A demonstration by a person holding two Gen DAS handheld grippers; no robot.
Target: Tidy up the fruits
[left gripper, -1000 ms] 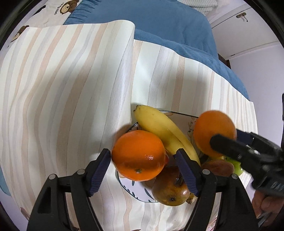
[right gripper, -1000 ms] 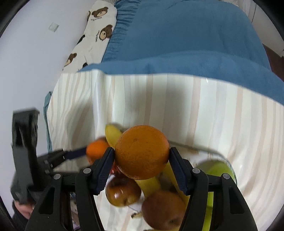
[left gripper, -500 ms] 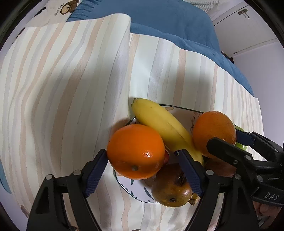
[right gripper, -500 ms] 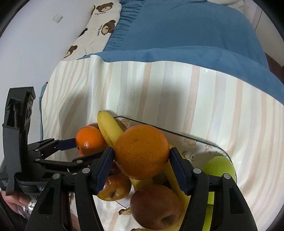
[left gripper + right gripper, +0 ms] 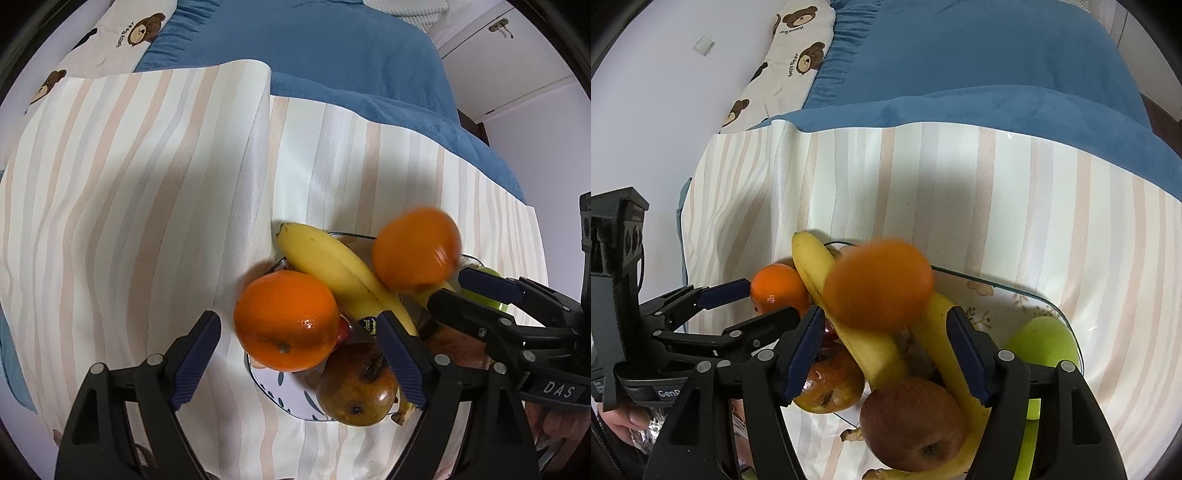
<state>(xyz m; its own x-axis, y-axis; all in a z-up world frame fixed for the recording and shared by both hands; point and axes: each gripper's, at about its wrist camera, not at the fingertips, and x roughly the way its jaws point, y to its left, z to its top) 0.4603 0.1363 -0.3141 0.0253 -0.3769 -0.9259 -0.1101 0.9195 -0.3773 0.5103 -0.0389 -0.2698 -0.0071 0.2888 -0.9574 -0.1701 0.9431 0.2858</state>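
Observation:
A glass plate [image 5: 1056, 310] on a striped cloth holds bananas [image 5: 849, 332], brown apples [image 5: 912, 424] and a green apple [image 5: 1045, 343]. My left gripper [image 5: 299, 350] is open; an orange [image 5: 288, 319] rests between its fingers at the plate's edge, clear of both pads. My right gripper [image 5: 882, 350] is open; a second orange [image 5: 879, 284], blurred, sits free on the bananas just beyond its fingers. That orange [image 5: 415, 253] and the right gripper [image 5: 476, 295] show in the left wrist view. The left gripper [image 5: 753, 306] shows in the right wrist view.
The striped cloth [image 5: 129, 184] has a raised fold left of the plate [image 5: 288, 402]. A blue blanket [image 5: 960, 74] and a bear-print pillow [image 5: 790, 62] lie behind. A white wall is on the left and a cupboard door [image 5: 517, 55] on the right.
Both grippers opened and let go of their oranges. The right orange dropped forward onto the bananas and is still moving. The left orange settled at the plate's edge.

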